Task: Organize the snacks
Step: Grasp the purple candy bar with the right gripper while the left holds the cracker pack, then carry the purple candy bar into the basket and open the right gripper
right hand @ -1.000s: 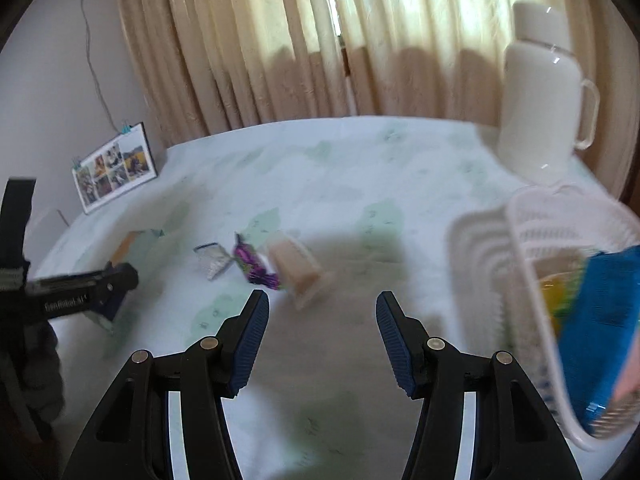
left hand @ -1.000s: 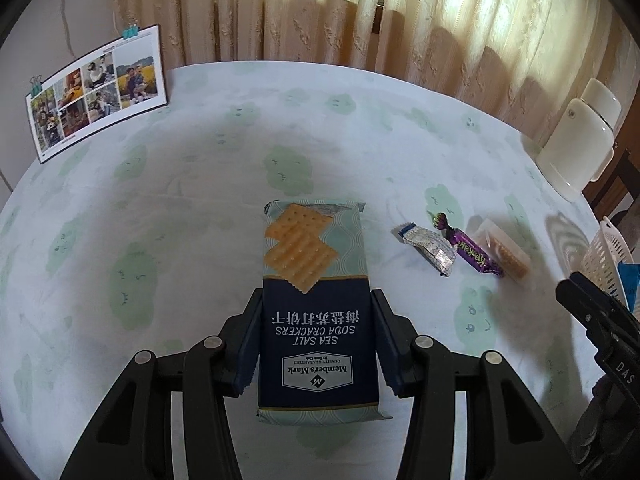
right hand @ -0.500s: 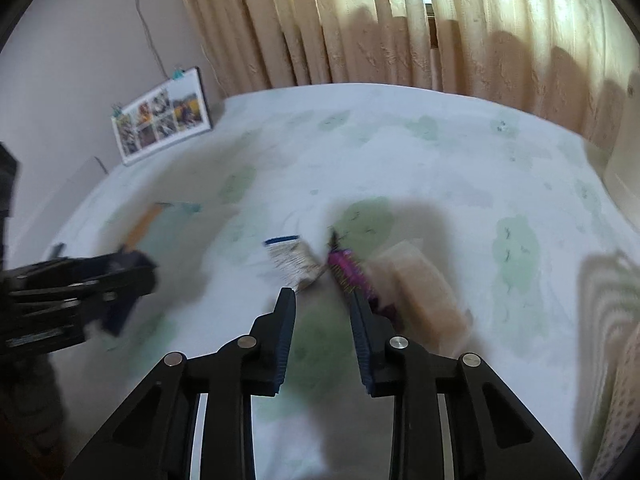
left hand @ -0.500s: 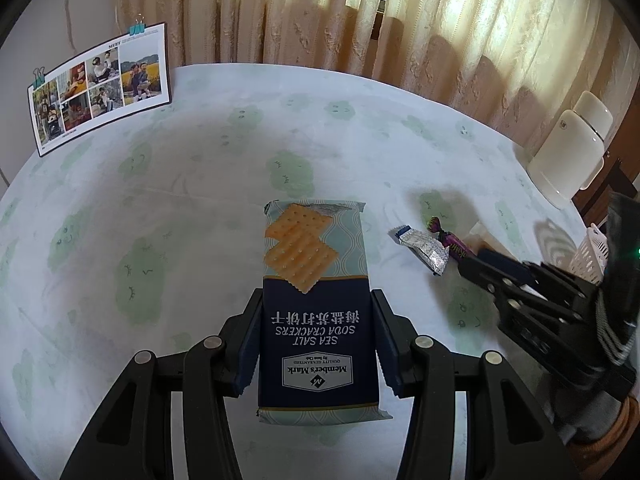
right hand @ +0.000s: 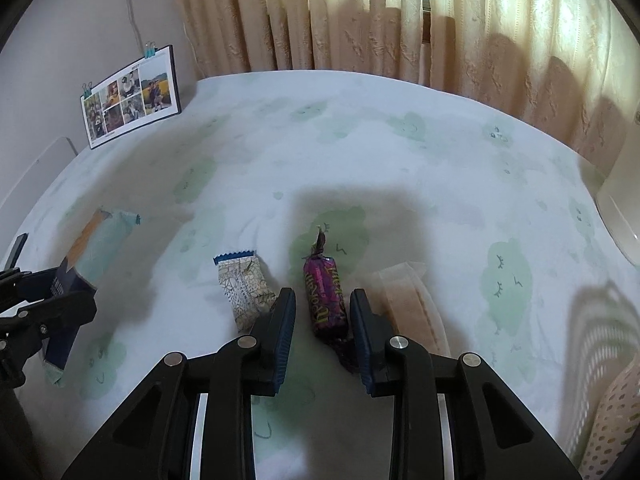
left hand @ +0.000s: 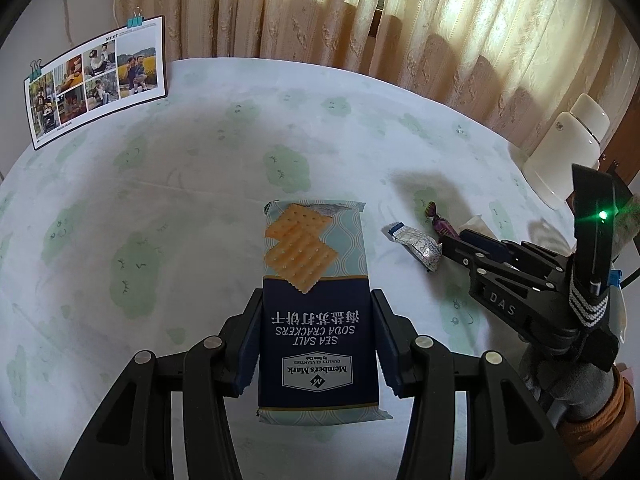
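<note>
The purple candy lies on the table between the pads of the right claw, its twisted end pointing toward 12 o'clock. The right claw's jaws have just been closing around it; the right pad looks to touch the wrapper, while a thin gap shows at the left pad, so a firm grip cannot be confirmed. At the candy's 9 o'clock, just beside the left pad, lies a silver wrapped snack with a blue crimped edge. At its 3 o'clock, partly behind the right pad, sits a pale clear-wrapped snack.

Further toward 9 o'clock in the right wrist view, the left claw is clamped on a soda cracker packet, both pads pressing its long sides, the packet's far end reaching toward 12 o'clock over the table.

At 4 o'clock in the right wrist view shows the white slatted basket. A photo board with clips stands at 10 o'clock, a cream jug at 2 o'clock in the left wrist view, and curtains hang behind the table.
</note>
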`<state>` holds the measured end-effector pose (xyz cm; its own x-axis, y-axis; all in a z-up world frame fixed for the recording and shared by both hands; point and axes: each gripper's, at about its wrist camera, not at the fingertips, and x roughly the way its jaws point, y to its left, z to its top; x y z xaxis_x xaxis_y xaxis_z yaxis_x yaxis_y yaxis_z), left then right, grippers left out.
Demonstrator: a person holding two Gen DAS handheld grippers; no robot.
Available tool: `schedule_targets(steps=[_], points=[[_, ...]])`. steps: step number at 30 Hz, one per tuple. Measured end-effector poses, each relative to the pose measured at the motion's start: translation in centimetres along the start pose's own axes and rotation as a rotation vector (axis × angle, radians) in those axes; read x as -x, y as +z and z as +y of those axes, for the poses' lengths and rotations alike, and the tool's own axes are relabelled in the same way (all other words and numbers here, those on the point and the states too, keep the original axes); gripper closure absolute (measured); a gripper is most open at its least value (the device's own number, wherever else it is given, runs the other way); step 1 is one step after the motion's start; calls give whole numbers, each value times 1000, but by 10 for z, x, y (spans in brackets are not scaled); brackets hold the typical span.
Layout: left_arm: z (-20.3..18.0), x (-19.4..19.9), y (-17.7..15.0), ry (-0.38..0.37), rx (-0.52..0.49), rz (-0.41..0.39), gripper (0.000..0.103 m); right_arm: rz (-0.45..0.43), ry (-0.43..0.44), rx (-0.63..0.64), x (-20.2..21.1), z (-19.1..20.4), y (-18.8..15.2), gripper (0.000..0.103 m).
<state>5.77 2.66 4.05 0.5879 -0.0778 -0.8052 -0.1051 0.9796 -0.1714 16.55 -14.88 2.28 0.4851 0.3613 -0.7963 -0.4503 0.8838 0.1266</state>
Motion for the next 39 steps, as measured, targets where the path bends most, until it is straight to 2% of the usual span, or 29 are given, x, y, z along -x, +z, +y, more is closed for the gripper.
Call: schedule_targets(steps=[5, 8, 10, 14, 23, 39], points=[[1, -1, 0, 1, 5, 4, 57, 2, -30, 16, -3, 7, 2, 74], [1, -1, 0, -1, 11, 4, 57, -4, -46, 7, -2, 8, 1, 85], [1, 0, 0, -4, 11, -1, 57, -9, -30, -25, 1, 5, -2, 86], [2, 1, 0, -9, 11, -4, 57, -39, 1, -90, 15, 0, -10, 86], [-2, 5, 0, -28, -5, -27, 57, -185, 57, -192, 74, -6, -17, 86], [-8, 5, -1, -66, -35, -41, 57, -296, 2, -301, 127, -34, -46, 86]])
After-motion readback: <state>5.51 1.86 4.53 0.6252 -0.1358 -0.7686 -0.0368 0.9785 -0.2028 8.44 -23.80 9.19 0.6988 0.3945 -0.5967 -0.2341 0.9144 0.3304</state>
